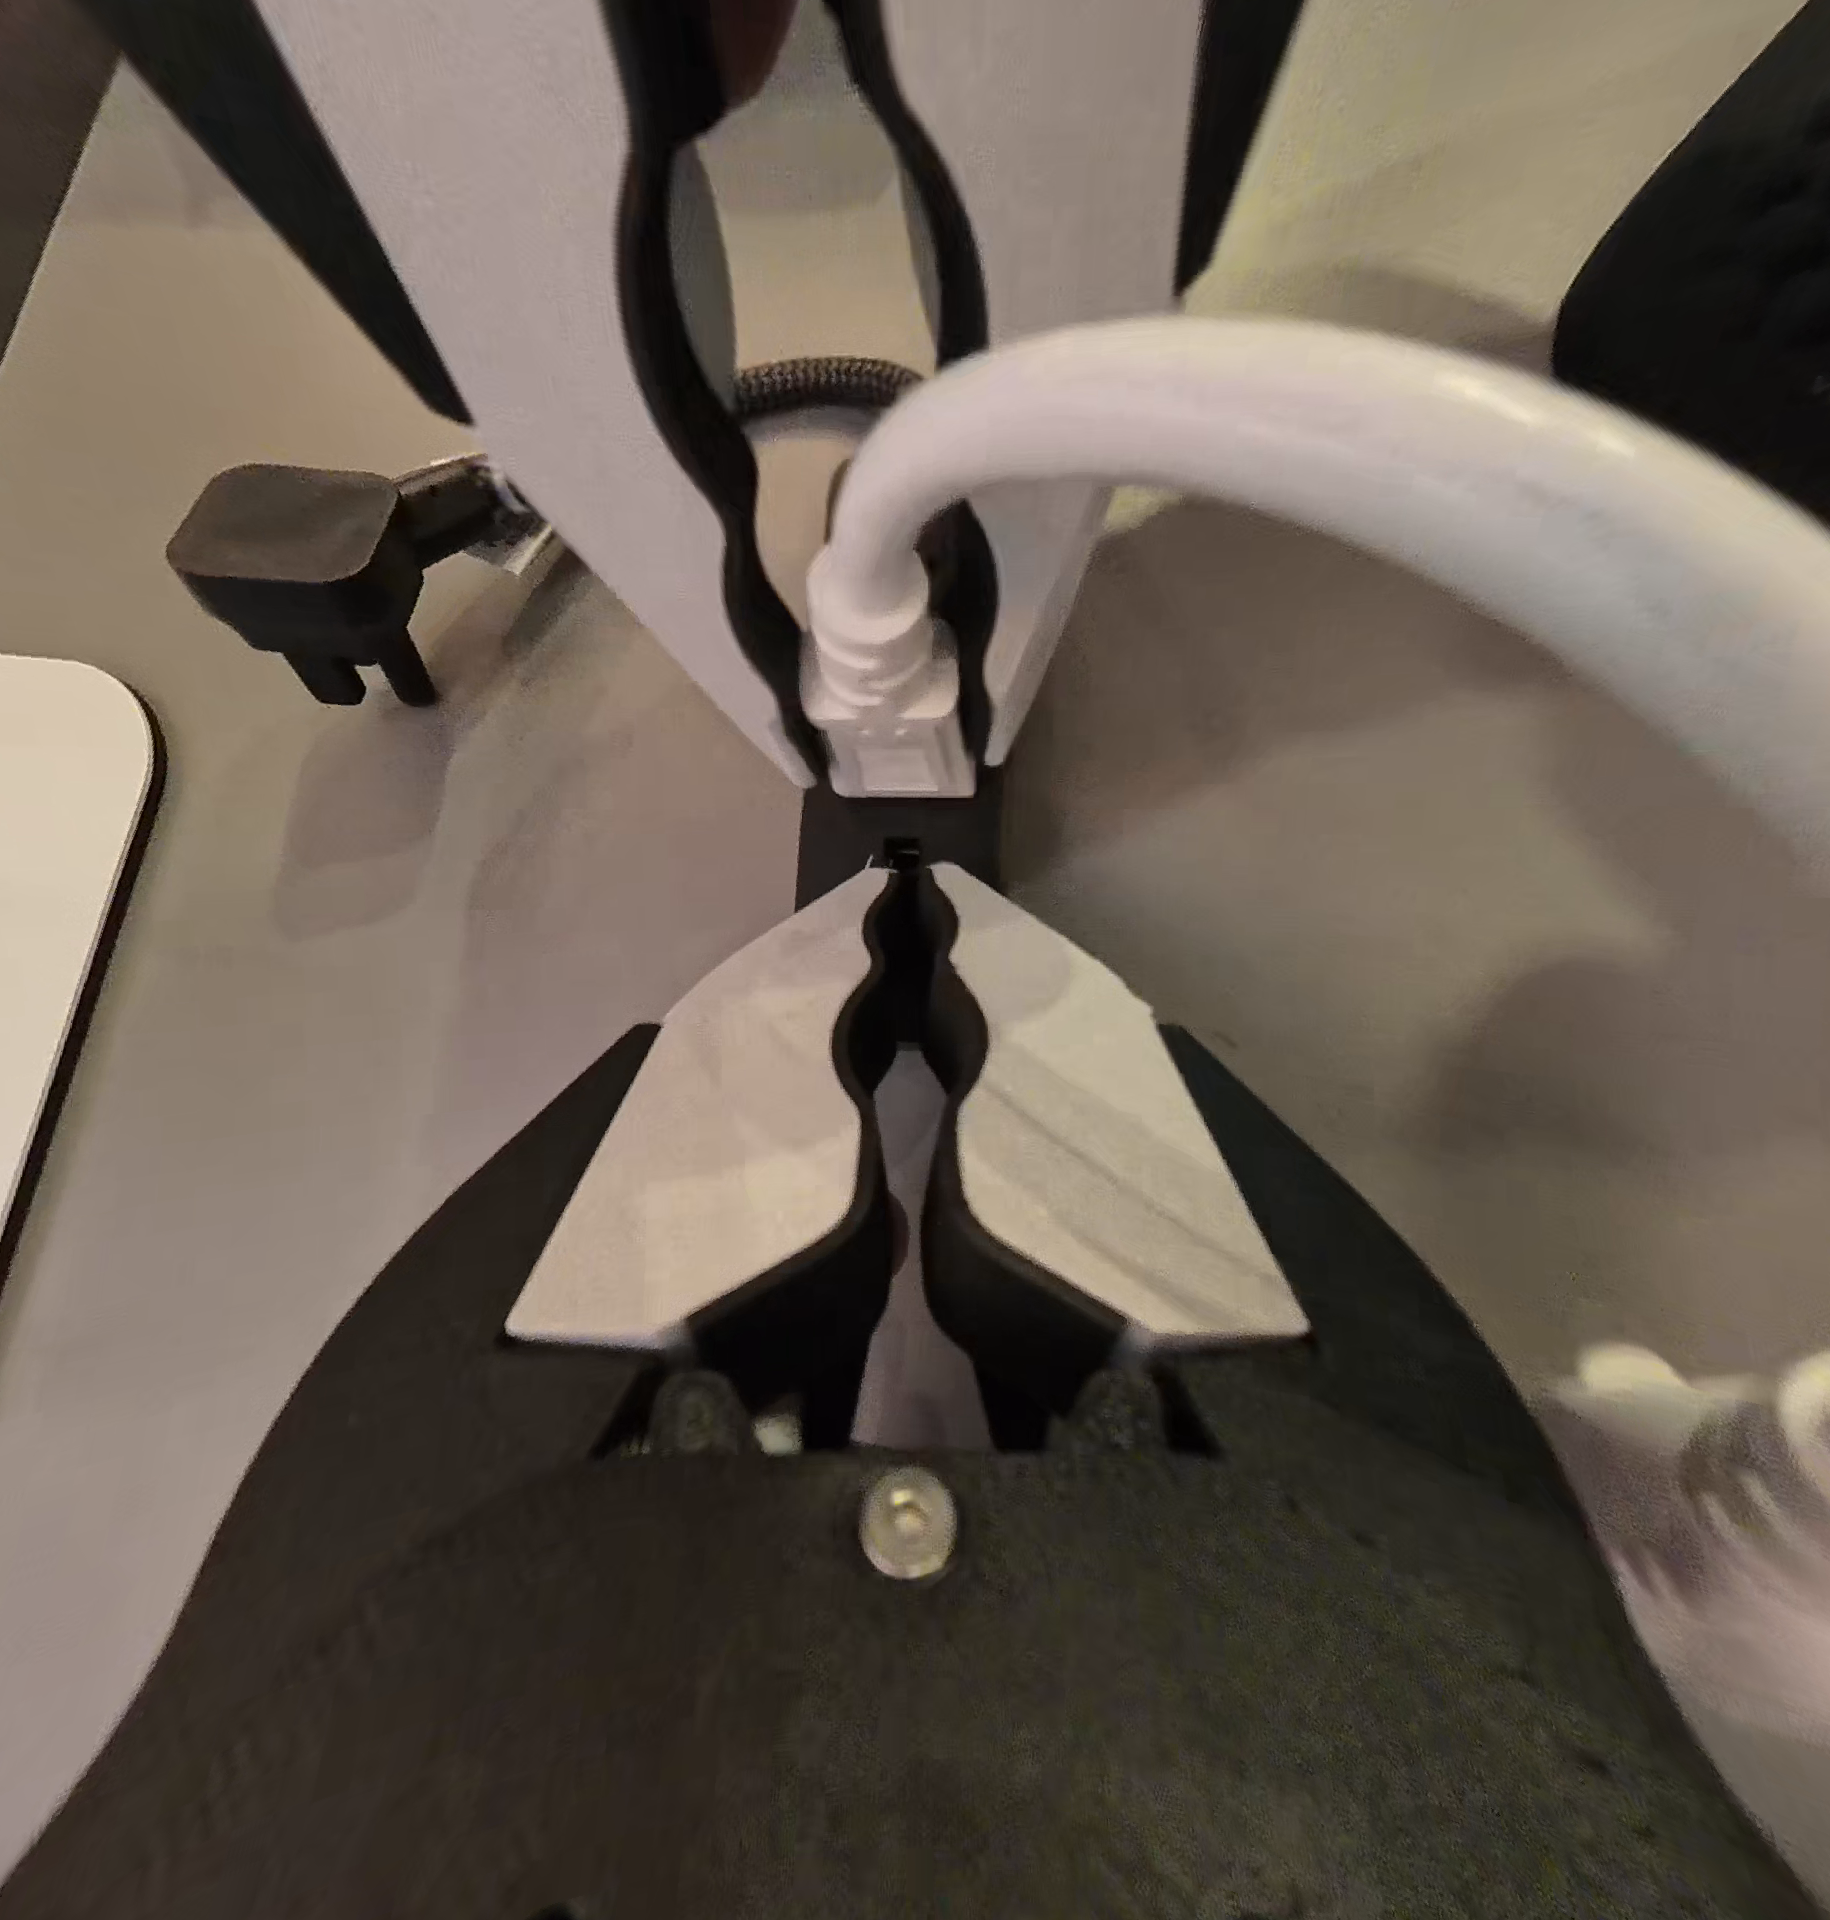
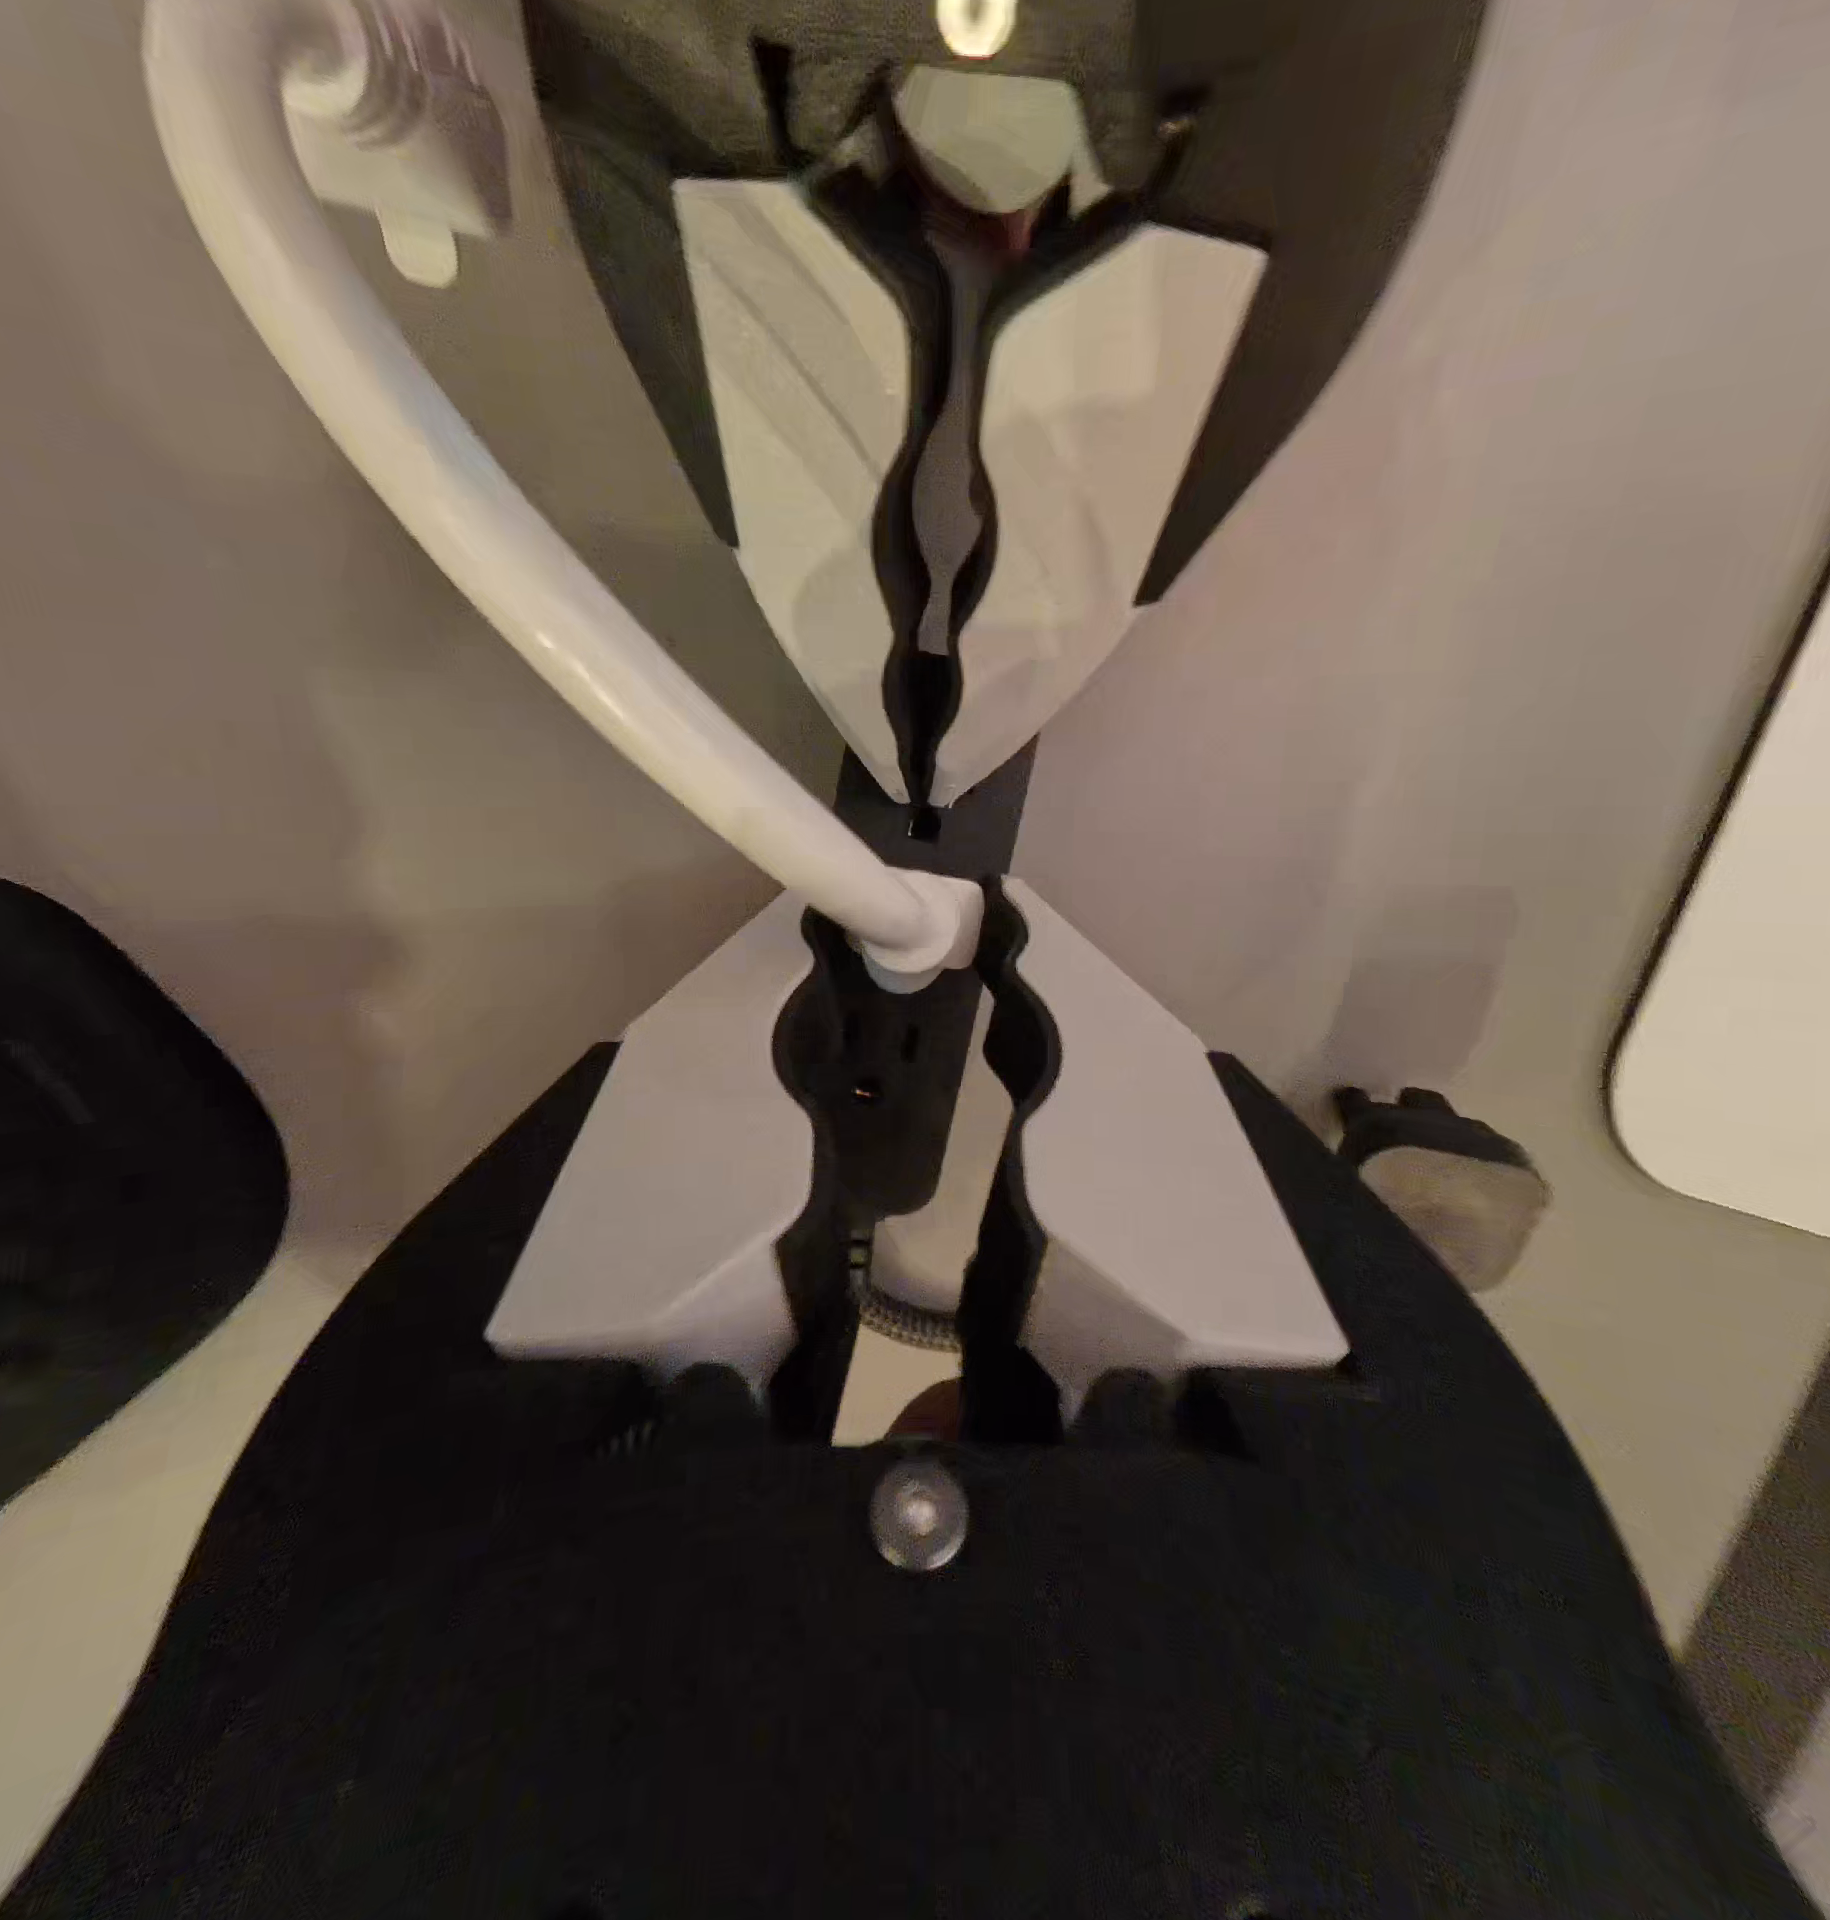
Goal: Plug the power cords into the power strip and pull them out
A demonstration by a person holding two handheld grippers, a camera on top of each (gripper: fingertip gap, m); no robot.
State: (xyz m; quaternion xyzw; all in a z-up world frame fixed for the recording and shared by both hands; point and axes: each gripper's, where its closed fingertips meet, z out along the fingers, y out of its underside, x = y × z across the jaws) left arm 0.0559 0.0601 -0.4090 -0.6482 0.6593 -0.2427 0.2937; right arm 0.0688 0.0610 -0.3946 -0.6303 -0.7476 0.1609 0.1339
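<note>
A black power strip (image 1: 838,842) lies on the light table, and the right wrist view shows its sockets (image 2: 875,1101). My right gripper (image 2: 916,914) is shut on a white plug (image 2: 937,930). The left wrist view shows that gripper (image 1: 895,769) coming from above, with the plug (image 1: 890,717) standing base-down against the strip; no prongs show. The plug's thick white cord (image 1: 1306,405) arcs away to the side. My left gripper (image 1: 903,881) is shut and empty, tips resting on the strip just beside the plug. It also shows in the right wrist view (image 2: 926,800).
A loose black plug (image 1: 287,561) lies on the table and also shows in the right wrist view (image 2: 1441,1174). A white flat slab with rounded corners (image 1: 38,831) lies near it. A black rounded object (image 2: 80,1195) sits on the other side. The strip's braided cable (image 1: 817,379) runs off behind. Left tips and right tips are each some 20 cm from the black rounded object (image 2: 80,1195). Seen from the left wrist view (image 1: 1799,299) as well.
</note>
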